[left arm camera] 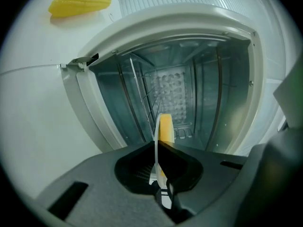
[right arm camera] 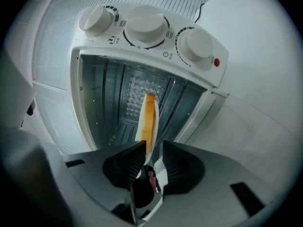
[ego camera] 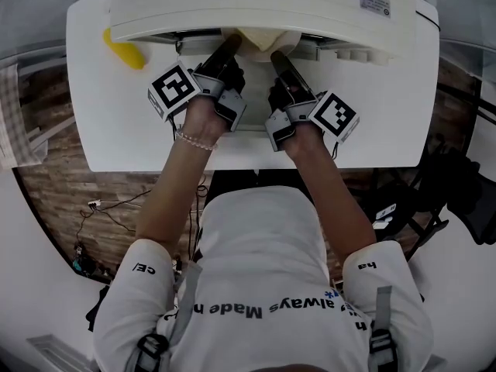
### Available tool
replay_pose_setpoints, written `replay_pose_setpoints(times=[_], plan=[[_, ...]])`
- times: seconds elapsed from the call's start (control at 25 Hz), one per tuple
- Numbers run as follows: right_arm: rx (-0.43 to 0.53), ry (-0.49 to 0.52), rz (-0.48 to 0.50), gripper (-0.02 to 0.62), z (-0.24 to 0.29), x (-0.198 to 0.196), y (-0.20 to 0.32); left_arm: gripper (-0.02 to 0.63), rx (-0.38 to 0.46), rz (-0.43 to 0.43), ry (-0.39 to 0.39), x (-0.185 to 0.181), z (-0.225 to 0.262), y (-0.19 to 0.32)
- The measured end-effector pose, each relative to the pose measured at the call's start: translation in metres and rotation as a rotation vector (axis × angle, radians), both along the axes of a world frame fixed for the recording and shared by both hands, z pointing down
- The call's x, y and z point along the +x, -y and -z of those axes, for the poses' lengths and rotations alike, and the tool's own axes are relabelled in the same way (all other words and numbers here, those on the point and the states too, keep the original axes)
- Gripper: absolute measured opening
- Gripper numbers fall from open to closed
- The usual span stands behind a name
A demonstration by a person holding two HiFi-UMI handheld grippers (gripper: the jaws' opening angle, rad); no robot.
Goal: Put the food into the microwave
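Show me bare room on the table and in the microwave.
Bare table left of the left tool, nearer than the corn, and right of the right tool. The microwave looks empty inside. Crowded at its mouth, where both tools grip the plate.

Microwave (right arm camera: 147,30) white, red dot; corn (left arm camera: 79,4) yellow; plate (left arm camera: 155,143) white, food (left arm camera: 165,126) yellow; my left cube (ego camera: 174,87) black-white squares.

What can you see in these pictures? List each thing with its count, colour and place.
white metal microwave oven: one, white, far side of the table, cavity open
round plastic knobs: three, white, microwave's control panel
round white plate: one, white, at the microwave's mouth
yellow food: one piece, yellow, on the plate
yellow corn cob: one, yellow, on the table beside the microwave
flat white table: one, white
left gripper: dark grey, clamping the plate's rim
right gripper: dark grey, clamping the opposite rim
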State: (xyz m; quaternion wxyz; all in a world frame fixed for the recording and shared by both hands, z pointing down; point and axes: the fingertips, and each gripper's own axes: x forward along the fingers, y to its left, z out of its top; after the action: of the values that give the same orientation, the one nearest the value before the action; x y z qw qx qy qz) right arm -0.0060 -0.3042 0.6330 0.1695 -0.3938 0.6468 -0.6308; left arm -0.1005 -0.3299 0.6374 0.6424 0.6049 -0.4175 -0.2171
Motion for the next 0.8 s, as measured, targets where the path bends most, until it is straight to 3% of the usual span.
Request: replay_pose_setpoints(times=[0.16,0.32,0.52,0.8], plan=[[-0.021,0.045,0.015,0.080,-0.001,-0.011,-0.008,0.018,-0.007,0.002,-0.018,0.005,0.000,0.008],[-0.023,0.061,0.008,0.029,0.000,-0.014,-0.005,0.018,0.009,-0.009,-0.004,0.006,0.002,0.012],[-0.058,0.090,-0.043,0.025,-0.001,-0.011,-0.001,0.039,0.048,0.001,0.015,0.004,0.008,0.011],[-0.031,0.115,-0.055,0.025,0.004,-0.016,0.016,0.052,0.054,-0.021,0.010,0.012,0.010,0.002]])
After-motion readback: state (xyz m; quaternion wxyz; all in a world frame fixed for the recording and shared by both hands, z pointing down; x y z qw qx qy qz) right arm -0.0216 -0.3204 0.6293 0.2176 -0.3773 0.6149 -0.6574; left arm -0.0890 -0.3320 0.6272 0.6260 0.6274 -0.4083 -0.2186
